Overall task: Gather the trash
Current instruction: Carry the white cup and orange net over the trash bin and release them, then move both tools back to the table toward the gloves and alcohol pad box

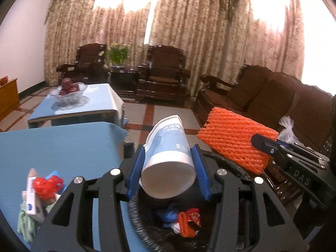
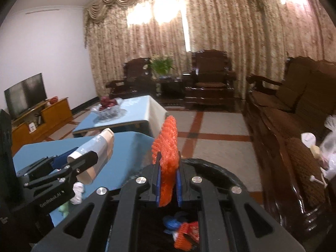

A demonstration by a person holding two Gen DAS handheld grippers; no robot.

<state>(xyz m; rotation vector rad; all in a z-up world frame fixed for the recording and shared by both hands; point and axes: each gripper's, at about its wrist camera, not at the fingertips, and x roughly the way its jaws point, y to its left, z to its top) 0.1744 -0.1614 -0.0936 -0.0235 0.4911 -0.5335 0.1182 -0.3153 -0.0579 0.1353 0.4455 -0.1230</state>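
Left hand-held gripper [image 1: 169,163] clamped a blue-and-white paper cup [image 1: 168,157] on its side, over the black-lined trash bin [image 1: 134,216]. Right hand-held gripper [image 2: 168,180], at 3 o'clock of the left, pinched an orange foam net [image 2: 167,157] narrowly. More litter [image 1: 42,189], blurred, possibly wrappers, lay at 9 o'clock on the blue tabletop [image 1: 63,147].
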